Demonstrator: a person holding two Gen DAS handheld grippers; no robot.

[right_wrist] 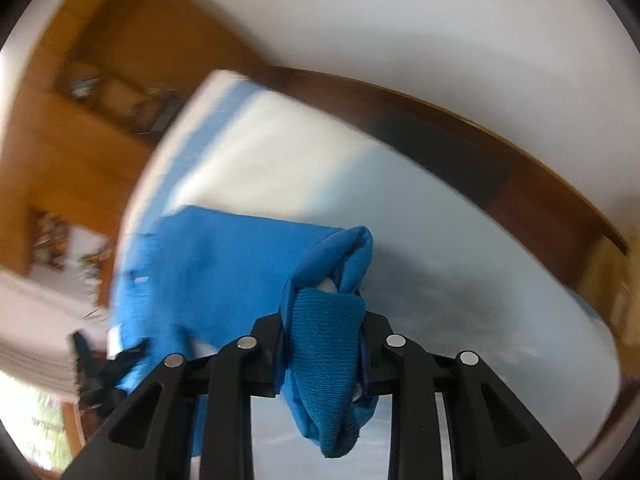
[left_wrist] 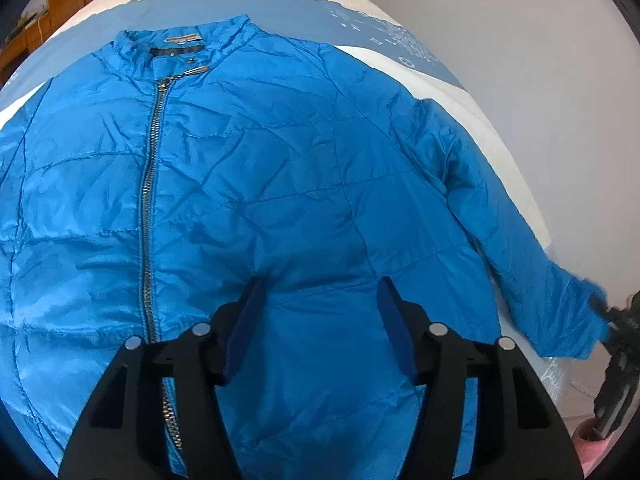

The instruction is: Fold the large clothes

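Jacket (left_wrist: 280,168), one; two tongs: right (right_wrist: 322,344) pinching its cuff (right_wrist: 324,360), left (left_wrist: 320,300) agape.

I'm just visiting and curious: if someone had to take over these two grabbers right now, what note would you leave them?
Right gripper: shut on the ribbed cuff of the blue jacket's sleeve.
Left gripper: jaws apart over the jacket's lower front, with fabric between them but no grip yet.
Jacket: lies front up on the bed, zipper closed, body flat.
Done: sleeve cuff grabbed.
Left: fold that sleeve across the body, then the other sleeve, then fold the body.
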